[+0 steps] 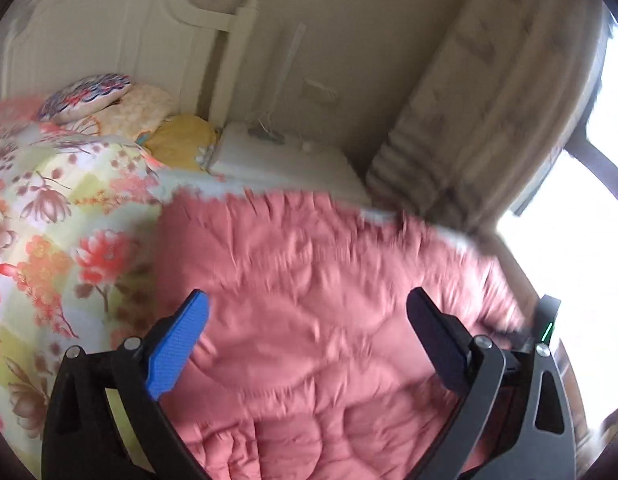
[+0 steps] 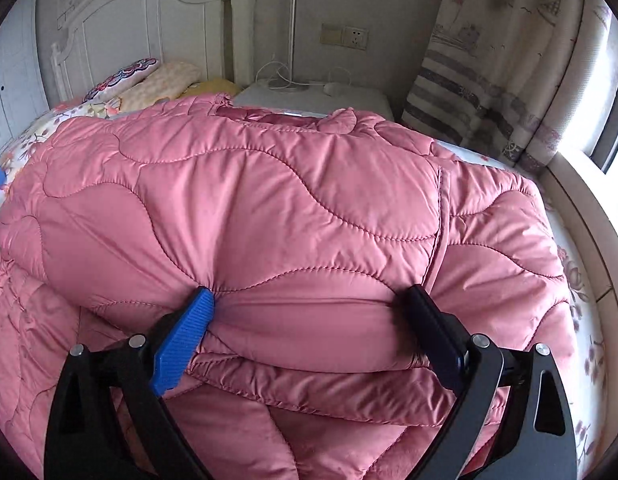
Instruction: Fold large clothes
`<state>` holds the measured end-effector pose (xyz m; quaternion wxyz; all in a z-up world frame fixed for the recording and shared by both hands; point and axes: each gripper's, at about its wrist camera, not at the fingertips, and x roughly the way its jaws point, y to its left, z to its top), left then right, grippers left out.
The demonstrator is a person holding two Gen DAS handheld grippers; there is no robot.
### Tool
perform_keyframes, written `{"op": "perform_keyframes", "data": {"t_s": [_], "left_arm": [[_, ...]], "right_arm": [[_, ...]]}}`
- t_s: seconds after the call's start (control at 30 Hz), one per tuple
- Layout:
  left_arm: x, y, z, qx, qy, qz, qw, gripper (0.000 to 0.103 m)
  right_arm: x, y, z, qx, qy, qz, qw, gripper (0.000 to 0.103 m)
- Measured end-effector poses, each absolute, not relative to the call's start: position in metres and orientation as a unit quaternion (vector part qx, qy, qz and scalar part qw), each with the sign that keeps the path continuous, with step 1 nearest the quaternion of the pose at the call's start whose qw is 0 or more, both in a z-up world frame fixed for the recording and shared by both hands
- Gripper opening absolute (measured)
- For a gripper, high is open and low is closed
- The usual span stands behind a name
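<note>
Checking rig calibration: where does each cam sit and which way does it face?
Left wrist: on the left claw, looking along its open fingers over the pink quilted jacket toward the floral bedding, nightstand and curtain; blurred; only the claw's own fingers and frame show.
Right wrist: on the right claw, pressed against a thick fold of the jacket, facing the headboard; only claw parts show.
Shared: jacket, pillows, headboard, nightstand, curtain.

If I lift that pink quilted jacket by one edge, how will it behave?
The pink quilted jacket will probably flop and drape, since it already bends in soft folds over itself. Its puffy padding suggests it is light for its bulk. The smooth sheen hints it may slip between the right gripper fingers.
</note>
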<state>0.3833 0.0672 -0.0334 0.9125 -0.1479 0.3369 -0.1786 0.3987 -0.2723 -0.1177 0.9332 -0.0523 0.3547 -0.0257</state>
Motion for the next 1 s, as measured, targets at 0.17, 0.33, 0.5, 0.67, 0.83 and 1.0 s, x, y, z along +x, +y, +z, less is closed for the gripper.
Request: {"op": "perform_keyframes", "data": {"t_s": [0.17, 0.33, 0.5, 0.67, 0.83, 1.0], "left_arm": [[0.432, 0.063, -0.026, -0.154, 0.361, -0.183, 0.902, 0.098], [0.486, 0.051, -0.109, -0.12, 0.451, -0.112, 0.877, 0.097], [0.482, 0.038, -0.099, -0.068, 0.445, -0.1, 0.887, 0.098], [0.493, 0.045, -0.059, -0.068, 0.397, -0.083, 0.911, 0.099], [0.526, 0.037, -0.114, -0.019, 0.463, -0.051, 0.885, 0.101], [0.496, 0.032, -0.084, -0.019, 0.416, -0.029, 0.909, 0.095]], "right_arm": [[0.399, -0.274, -0.117, -0.048, 0.354, -0.023, 0.934, 0.093], [0.398, -0.274, -0.117, -0.045, 0.353, -0.019, 0.934, 0.093], [0.398, -0.276, -0.117, -0.036, 0.354, -0.009, 0.935, 0.093], [0.398, -0.277, -0.117, -0.034, 0.354, -0.007, 0.934, 0.094], [0.399, -0.277, -0.116, -0.03, 0.354, 0.003, 0.935, 0.094], [0.399, -0.279, -0.117, -0.026, 0.355, 0.004, 0.934, 0.094]]}}
